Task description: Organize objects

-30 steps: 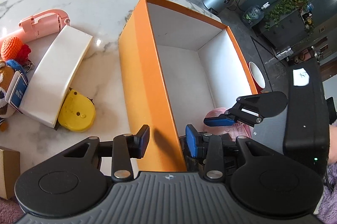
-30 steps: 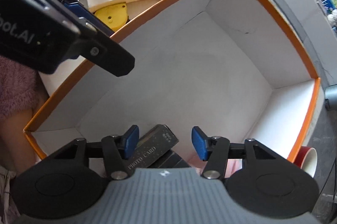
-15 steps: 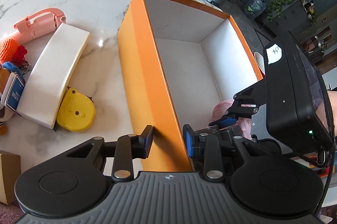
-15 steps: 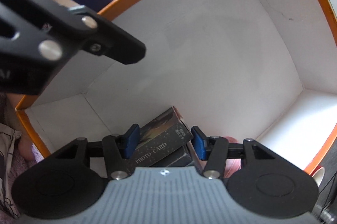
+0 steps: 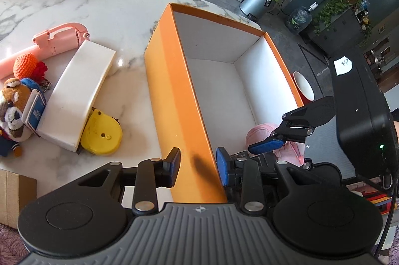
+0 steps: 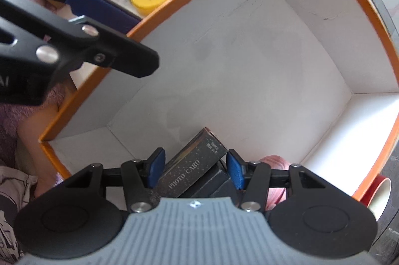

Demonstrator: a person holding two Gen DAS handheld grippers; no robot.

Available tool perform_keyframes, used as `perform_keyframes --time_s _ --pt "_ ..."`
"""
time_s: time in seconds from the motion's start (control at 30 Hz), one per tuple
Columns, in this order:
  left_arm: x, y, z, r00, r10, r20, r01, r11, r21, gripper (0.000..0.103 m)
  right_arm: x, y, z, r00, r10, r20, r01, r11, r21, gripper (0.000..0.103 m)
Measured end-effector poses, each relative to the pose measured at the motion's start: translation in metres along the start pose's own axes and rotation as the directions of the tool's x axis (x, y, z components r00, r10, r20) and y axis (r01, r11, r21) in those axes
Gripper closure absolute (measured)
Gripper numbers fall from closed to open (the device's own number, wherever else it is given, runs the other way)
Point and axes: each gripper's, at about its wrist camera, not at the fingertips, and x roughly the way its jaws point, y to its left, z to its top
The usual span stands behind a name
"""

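An orange box (image 5: 174, 100) with a white inside stands open on the marble table. My left gripper (image 5: 198, 165) straddles its near side wall, one pad outside and one inside. A gap and a shadow lie between the outer pad and the wall, so it is open. My right gripper (image 6: 195, 165) points down into the box's near corner. It is shut on a black box marked PHOTO CARD (image 6: 192, 165), which sits tilted between the pads. A pink soft thing (image 6: 274, 162) lies on the box floor beside it.
Left of the box lie a white curved block (image 5: 77, 95), a yellow disc-shaped case (image 5: 102, 137), a pink hand fan (image 5: 59, 40) and plush toys (image 5: 12, 110). A red cup (image 5: 303, 88) stands against the box's right wall. The table's far edge meets a dark floor.
The left jaws have narrowed around the box wall. The card box sat against one right pad a second ago and now spans both. The right gripper has shifted over the box's near corner.
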Motion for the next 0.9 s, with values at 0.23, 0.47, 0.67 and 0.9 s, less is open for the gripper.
perform_keyframes --time_s 0.23,0.47,0.67,0.9 --pt "-0.053 0.006 -0.009 0.995 0.061 0.081 -0.064 0.997 0.036 0.067 -0.062 0.023 -0.008 0.972 -0.066 0.227 0.048 0.995 0.083 0.047" --pt "-0.097 0.044 -0.02 0.954 0.266 0.14 -0.271 0.962 0.022 0.057 -0.107 0.068 0.006 0.886 -0.043 0.462 -0.029 0.988 0.148 0.051" --pt "-0.1 0.082 -0.033 0.926 0.364 0.103 -0.369 0.929 0.028 0.047 -0.087 0.108 0.039 0.835 0.006 0.55 -0.161 0.959 0.235 0.054" --pt "-0.076 0.103 -0.04 0.927 0.374 0.032 -0.376 0.925 0.055 0.041 -0.041 0.123 0.065 0.847 -0.013 0.531 -0.18 0.934 0.31 0.056"
